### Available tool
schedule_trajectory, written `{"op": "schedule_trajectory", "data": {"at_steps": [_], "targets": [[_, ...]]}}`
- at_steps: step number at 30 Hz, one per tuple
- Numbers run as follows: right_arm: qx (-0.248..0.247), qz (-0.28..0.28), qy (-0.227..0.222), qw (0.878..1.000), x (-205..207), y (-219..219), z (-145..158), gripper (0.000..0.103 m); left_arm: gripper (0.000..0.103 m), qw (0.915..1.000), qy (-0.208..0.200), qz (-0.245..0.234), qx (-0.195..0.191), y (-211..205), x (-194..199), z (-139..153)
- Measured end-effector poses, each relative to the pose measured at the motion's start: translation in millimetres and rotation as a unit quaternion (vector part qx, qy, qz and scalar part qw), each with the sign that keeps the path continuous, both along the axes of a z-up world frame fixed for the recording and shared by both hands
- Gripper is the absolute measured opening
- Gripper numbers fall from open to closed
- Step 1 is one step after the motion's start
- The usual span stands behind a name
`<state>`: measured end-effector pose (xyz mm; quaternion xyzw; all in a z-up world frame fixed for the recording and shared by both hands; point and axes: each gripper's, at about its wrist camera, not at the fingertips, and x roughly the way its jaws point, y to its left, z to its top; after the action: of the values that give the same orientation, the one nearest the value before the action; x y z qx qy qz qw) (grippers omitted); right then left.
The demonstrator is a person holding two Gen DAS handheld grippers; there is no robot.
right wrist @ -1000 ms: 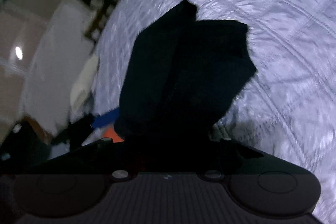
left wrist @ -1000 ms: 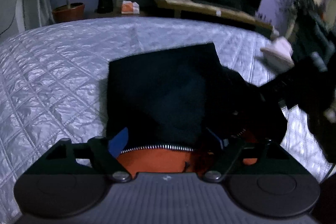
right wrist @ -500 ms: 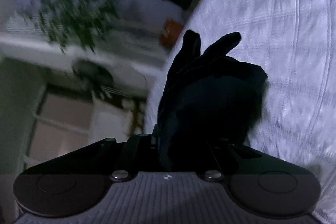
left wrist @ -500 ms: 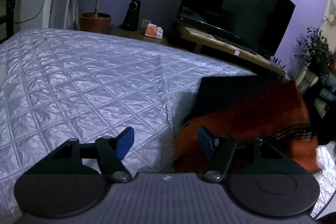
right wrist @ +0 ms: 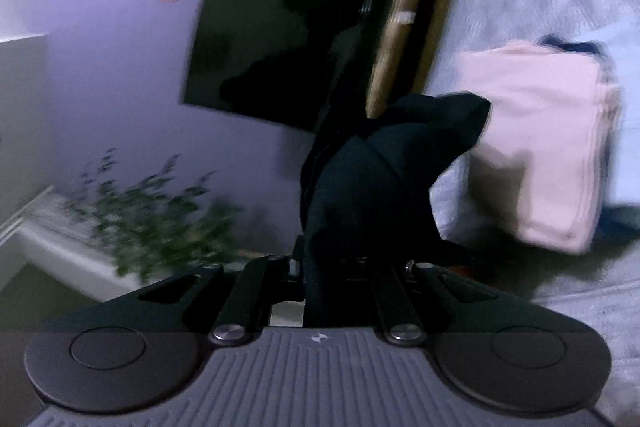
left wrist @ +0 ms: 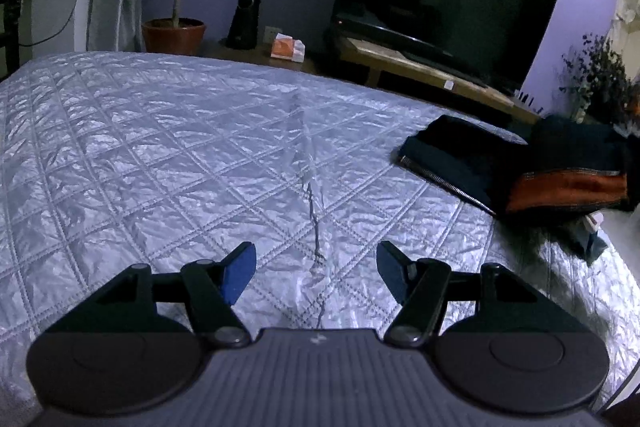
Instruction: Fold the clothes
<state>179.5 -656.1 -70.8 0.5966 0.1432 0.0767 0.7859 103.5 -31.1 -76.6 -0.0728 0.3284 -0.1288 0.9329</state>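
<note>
Evidently the dark jacket (left wrist: 520, 167), black with a zip edge and an orange lining showing, is in folded form near the right edge of the bed (left wrist: 200, 155), one end lifted. The right hand-held gripper (right wrist: 344, 259) is clenched on a bunch of its dark fabric, and its view is tilted and blurred, so it looks to be mid-carry. Beyond the fabric lies a folded pink garment (right wrist: 536, 147) on the bed. The left hand-held gripper (left wrist: 316, 267) hangs released over bare quilt, its blue pads wide apart and holding nothing.

To do this well, I judge the right grip should stay firm until the bundle rests flat, so the layers do not slide apart. Lowering it squarely beside or on the pink garment keeps the edges aligned. The free left hand-held gripper could steady the sagging end.
</note>
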Motion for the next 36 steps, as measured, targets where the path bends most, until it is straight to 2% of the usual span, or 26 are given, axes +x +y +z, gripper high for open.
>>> {"op": "schedule_trajectory", "data": {"at_steps": [5, 9, 14, 18, 21, 26, 29, 30, 33, 36], "targets": [[-0.055, 0.000, 0.040, 0.998, -9.1, 0.5, 7.7, 0.011, 0.062, 1.0000, 0.002, -0.002, 0.004, -1.6, -0.8, 0.6], [-0.133, 0.038, 0.028, 0.990, 1.7, 30.0, 49.8, 0.011, 0.062, 0.9999, 0.001, 0.001, -0.015, 5.1, -3.6, 9.0], [-0.170, 0.123, -0.010, 0.978, 41.9, 87.4, 107.8, 0.011, 0.062, 0.9991, -0.012, 0.026, -0.031, 29.3, -12.0, 27.7], [-0.191, 0.196, -0.049, 0.961, 76.7, 145.8, 155.0, 0.011, 0.062, 0.9965, -0.025, 0.061, -0.051, 58.3, -19.6, 47.0], [-0.185, 0.253, -0.099, 0.944, 92.2, 202.2, 202.3, 0.010, 0.062, 0.9931, -0.039, 0.091, -0.062, 82.8, -27.5, 62.2], [-0.143, 0.314, -0.184, 0.920, 96.1, 270.1, 275.4, 0.010, 0.062, 0.9853, -0.072, 0.141, -0.063, 126.8, -45.2, 87.5], [-0.102, 0.329, -0.198, 0.918, 86.4, 279.9, 288.3, 0.009, 0.062, 0.9789, -0.089, 0.173, -0.064, 152.1, -55.5, 99.3], [-0.092, 0.332, -0.193, 0.919, 82.9, 277.6, 284.1, 0.009, 0.062, 0.9771, -0.092, 0.180, -0.065, 157.1, -57.5, 100.2], [-0.071, 0.331, -0.164, 0.927, 72.4, 261.8, 257.6, 0.009, 0.062, 0.9731, -0.095, 0.199, -0.066, 167.6, -62.7, 100.5], [-0.085, 0.324, -0.116, 0.935, 61.7, 233.3, 203.7, 0.009, 0.063, 0.9719, -0.089, 0.208, -0.064, 169.5, -66.2, 96.0]]}}
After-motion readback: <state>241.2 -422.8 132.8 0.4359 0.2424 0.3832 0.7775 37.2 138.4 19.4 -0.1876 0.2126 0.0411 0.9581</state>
